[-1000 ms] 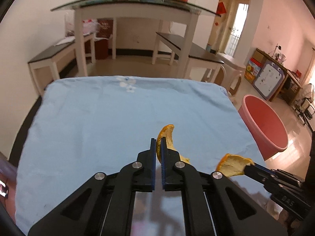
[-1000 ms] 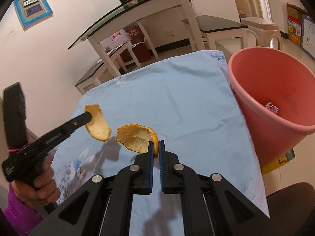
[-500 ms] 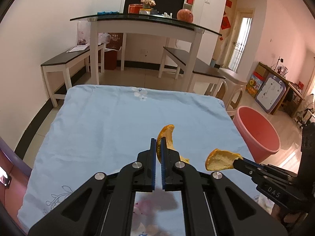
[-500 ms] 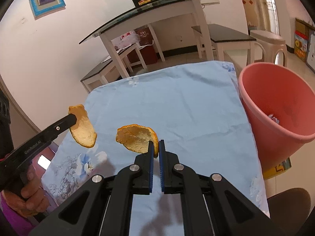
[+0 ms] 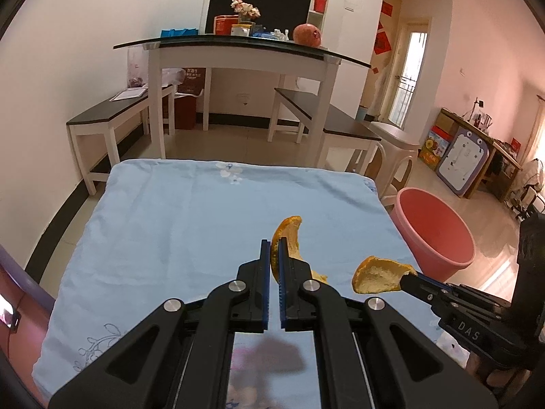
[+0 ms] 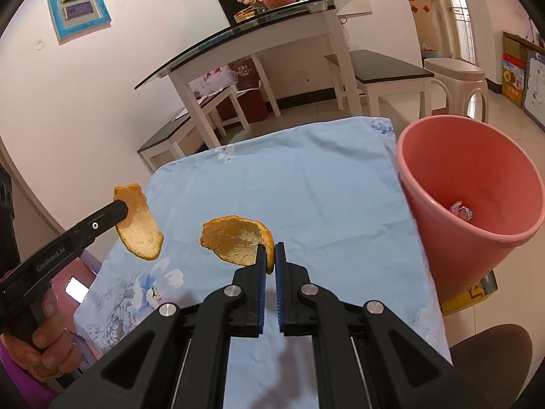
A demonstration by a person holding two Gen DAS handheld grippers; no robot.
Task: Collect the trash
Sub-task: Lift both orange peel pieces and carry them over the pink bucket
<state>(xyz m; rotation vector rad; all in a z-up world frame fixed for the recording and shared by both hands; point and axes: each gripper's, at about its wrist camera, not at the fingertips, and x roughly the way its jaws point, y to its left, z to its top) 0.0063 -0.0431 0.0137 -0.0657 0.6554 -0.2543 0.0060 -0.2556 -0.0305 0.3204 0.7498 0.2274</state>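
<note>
My left gripper point(image 5: 271, 246) is shut on a curved strip of orange peel point(image 5: 289, 238), held above the blue cloth. In the right wrist view that same peel point(image 6: 139, 225) hangs from the left gripper's tip at the left. My right gripper point(image 6: 269, 248) is shut on a wider, cupped piece of orange peel point(image 6: 235, 240); the left wrist view shows this piece point(image 5: 378, 274) low on the right. A pink bucket point(image 6: 477, 184) stands on the floor off the table's right edge, with a small crumpled wrapper point(image 6: 460, 209) inside it.
The table is covered by a light blue floral cloth point(image 5: 190, 225). Beyond it stand a glass-topped white table point(image 5: 238, 54) with two benches and a plastic stool point(image 5: 395, 150). A person's hand point(image 6: 44, 337) grips the left gripper's handle.
Both grippers have risen with their peels still clamped, so more of the room and table shows. The left one has also drifted back from the cloth's far edge.
</note>
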